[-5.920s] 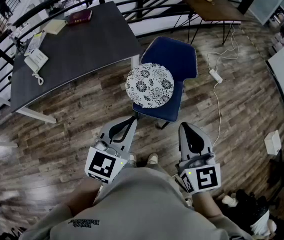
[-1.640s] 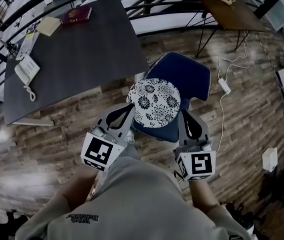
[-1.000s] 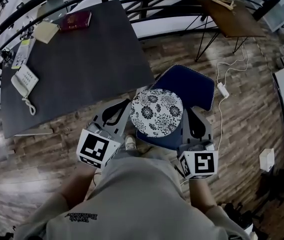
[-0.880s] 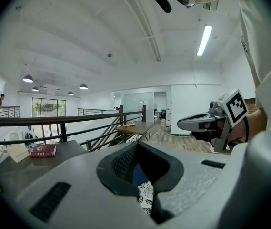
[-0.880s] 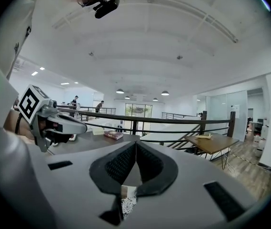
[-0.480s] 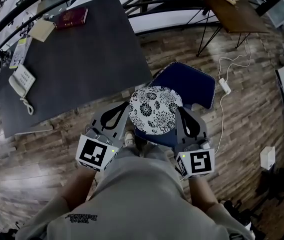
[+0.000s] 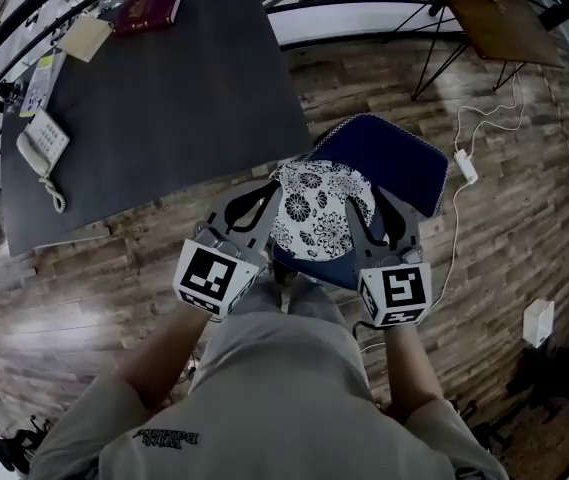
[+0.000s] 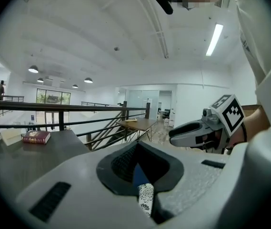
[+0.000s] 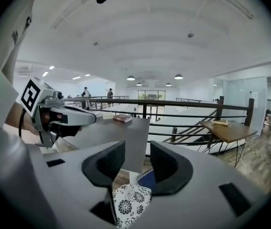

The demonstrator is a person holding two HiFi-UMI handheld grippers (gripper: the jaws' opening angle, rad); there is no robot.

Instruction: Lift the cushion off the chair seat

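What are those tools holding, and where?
Nothing yet. The jaws of the right hand-held gripper are opening around the cushion edge; the left hand-held gripper is shut beside it.

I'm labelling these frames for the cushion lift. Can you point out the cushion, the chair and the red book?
cushion point(image 7: 322, 208): head view, middle of its floral top.
chair point(image 7: 394, 160): head view, bare blue part beyond the cushion.
red book point(image 7: 147, 10): head view, centre of its cover.

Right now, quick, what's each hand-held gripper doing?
Left hand-held gripper: closed, tips together, holding nothing; the cushion shows through the gap behind them.
Right hand-held gripper: jaws opening, apart, cushion edge between them, not gripped.
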